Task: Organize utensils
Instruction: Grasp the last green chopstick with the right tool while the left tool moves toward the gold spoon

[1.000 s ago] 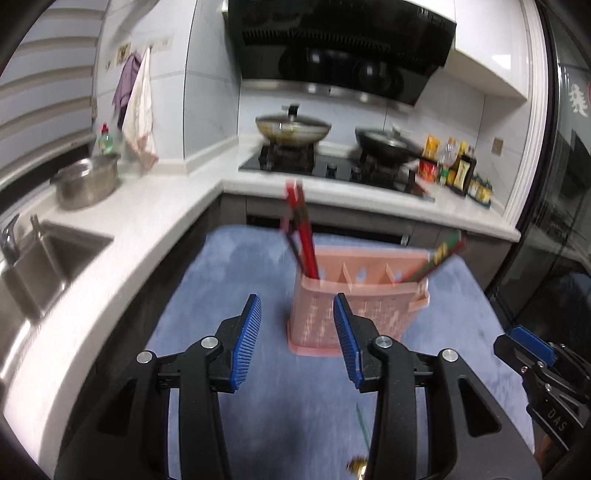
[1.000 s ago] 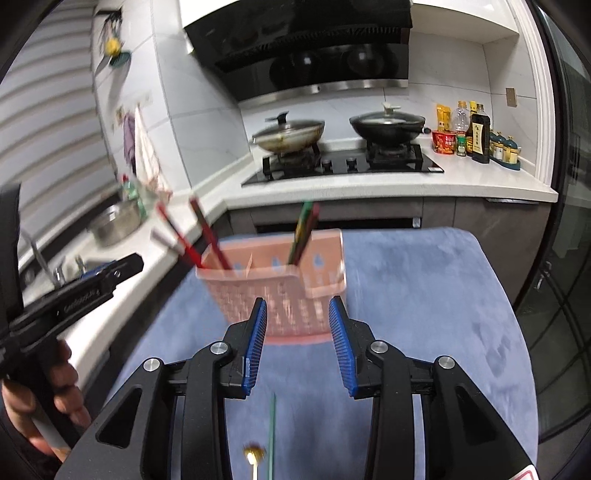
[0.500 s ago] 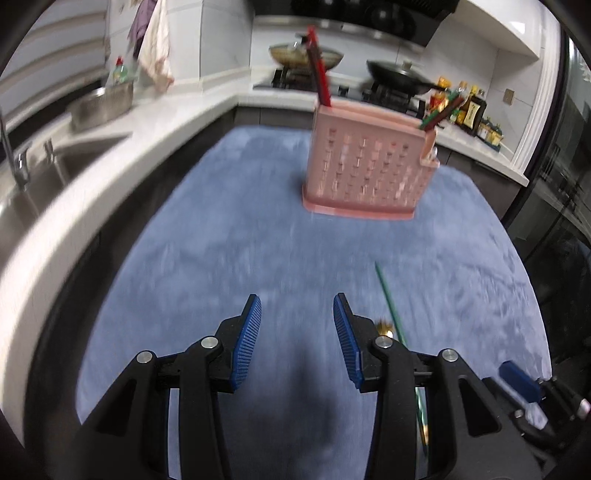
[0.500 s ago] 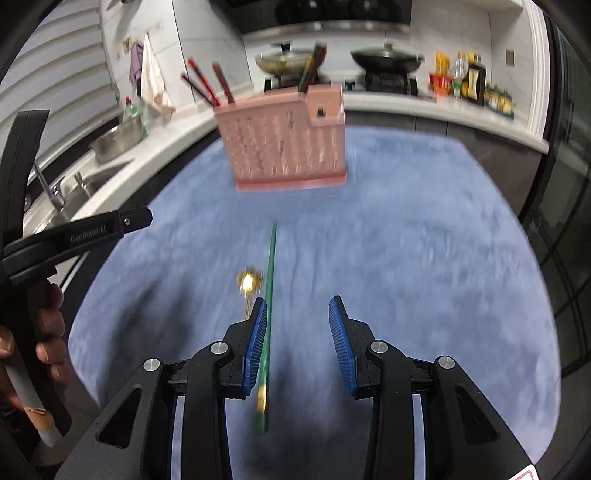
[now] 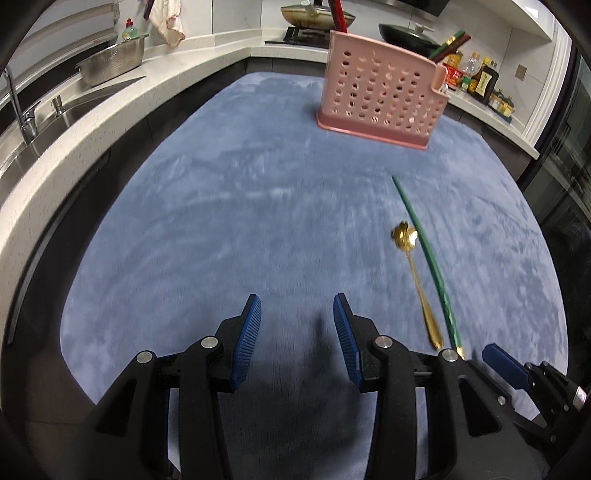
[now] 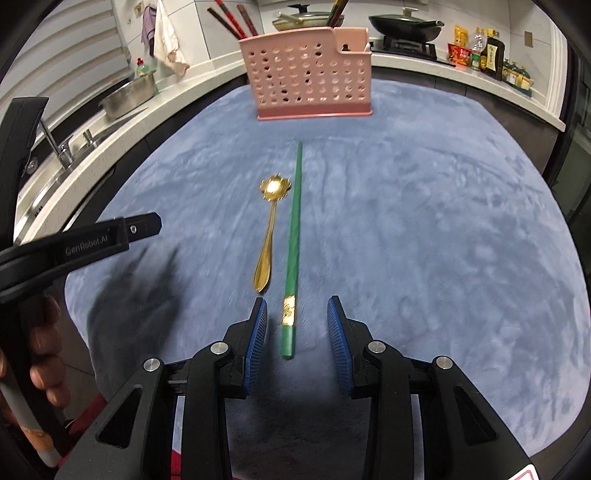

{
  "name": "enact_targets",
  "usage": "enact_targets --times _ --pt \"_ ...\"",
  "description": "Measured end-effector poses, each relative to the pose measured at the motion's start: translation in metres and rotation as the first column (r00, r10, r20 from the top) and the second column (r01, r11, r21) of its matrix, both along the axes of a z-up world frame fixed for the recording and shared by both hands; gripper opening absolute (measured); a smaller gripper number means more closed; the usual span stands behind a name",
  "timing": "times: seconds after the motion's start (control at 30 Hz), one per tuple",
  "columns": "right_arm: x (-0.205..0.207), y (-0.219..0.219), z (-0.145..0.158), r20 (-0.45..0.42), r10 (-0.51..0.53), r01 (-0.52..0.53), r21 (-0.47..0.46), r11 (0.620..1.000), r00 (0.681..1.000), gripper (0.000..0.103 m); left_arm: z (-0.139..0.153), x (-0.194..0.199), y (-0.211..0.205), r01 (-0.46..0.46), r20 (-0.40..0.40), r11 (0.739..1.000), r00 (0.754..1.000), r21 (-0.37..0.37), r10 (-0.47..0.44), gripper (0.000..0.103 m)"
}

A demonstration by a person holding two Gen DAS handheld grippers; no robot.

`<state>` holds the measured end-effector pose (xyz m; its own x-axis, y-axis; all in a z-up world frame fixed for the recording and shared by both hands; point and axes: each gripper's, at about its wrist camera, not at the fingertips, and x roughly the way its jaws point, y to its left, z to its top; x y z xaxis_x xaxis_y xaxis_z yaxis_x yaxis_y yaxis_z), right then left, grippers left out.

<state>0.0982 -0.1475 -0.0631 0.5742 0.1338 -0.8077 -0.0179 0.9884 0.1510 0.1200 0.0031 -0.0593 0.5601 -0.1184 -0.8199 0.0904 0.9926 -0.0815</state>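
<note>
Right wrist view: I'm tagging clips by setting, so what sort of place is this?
A home kitchen, most likely: a gas hob with a wok, a sink with a tap, and sauce bottles on the counter.

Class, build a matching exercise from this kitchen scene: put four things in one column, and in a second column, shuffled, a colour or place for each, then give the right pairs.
Column one:
1. chopstick
2. spoon
3. utensil holder
4. metal bowl

Column two:
A. pink, standing at the far end of the blue mat
B. gold, lying flat with a flower-shaped bowl
C. on the white counter beside the sink
D. green, its near end between the open fingers of the right gripper

Pairs: 1-D, 2-B, 3-A, 4-C
</note>
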Motion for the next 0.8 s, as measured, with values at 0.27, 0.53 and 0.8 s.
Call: enact_targets --times 0.27,0.53,0.8 --pt "0.003 0.004 -0.008 -0.018 0.003 -0.003 -0.004 1.000 1.000 0.020 -0.007 -0.008 -0.006 0.022 -0.020 1.000 1.000 0.008 -0.022 0.039" --pt "0.004 0.003 -0.013 -0.033 -0.004 0.004 -0.002 1.000 0.999 0.008 -0.011 -0.009 -0.012 0.042 -0.031 0.999 0.999 0.014 -0.042 0.039" --pt "0.003 -0.008 -0.009 -0.011 -0.049 0.049 0.002 0.999 0.999 0.007 -0.013 -0.010 -0.020 0.071 -0.043 0.997 0.997 0.002 -0.071 0.042"
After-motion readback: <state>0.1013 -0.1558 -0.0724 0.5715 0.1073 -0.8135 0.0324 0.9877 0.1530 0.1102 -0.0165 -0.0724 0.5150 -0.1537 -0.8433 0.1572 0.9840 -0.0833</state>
